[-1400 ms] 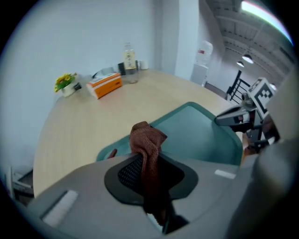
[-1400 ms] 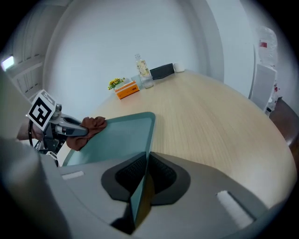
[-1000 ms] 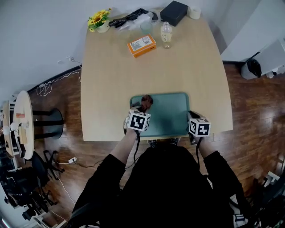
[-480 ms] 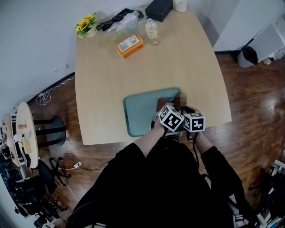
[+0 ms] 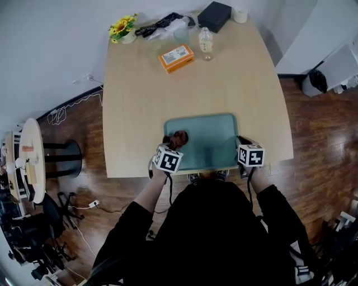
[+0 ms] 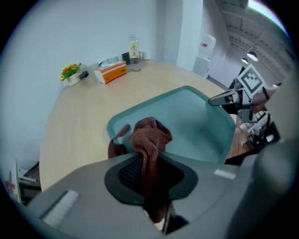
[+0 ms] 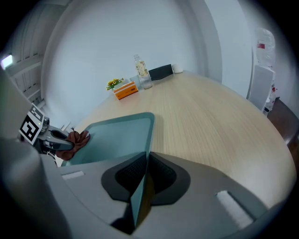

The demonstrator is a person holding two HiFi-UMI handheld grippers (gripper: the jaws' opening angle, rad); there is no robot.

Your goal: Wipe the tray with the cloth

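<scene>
Head view: left gripper [image 5: 172,143] on the cloth [image 5: 179,137], right gripper [image 5: 240,142] on the tray [image 5: 212,142]

The teal tray lies at the near edge of the bench [image 5: 196,92] and the brown cloth is the one thing in it, bunched at the tray's left end by the rim. In the left gripper view the jaws stand narrow, pinching a fold of the cloth that runs up between the pads and spills out in front. In the right gripper view the jaws are closed on the tray's right rim, which stands edge-on between the pads. At the bench's far edge, well apart from the tray, stand a small pot of yellow flowers [image 5: 124,27], an orange box [image 5: 177,57], a clear bottle [image 5: 207,43] and a black box [image 5: 215,15].
</scene>
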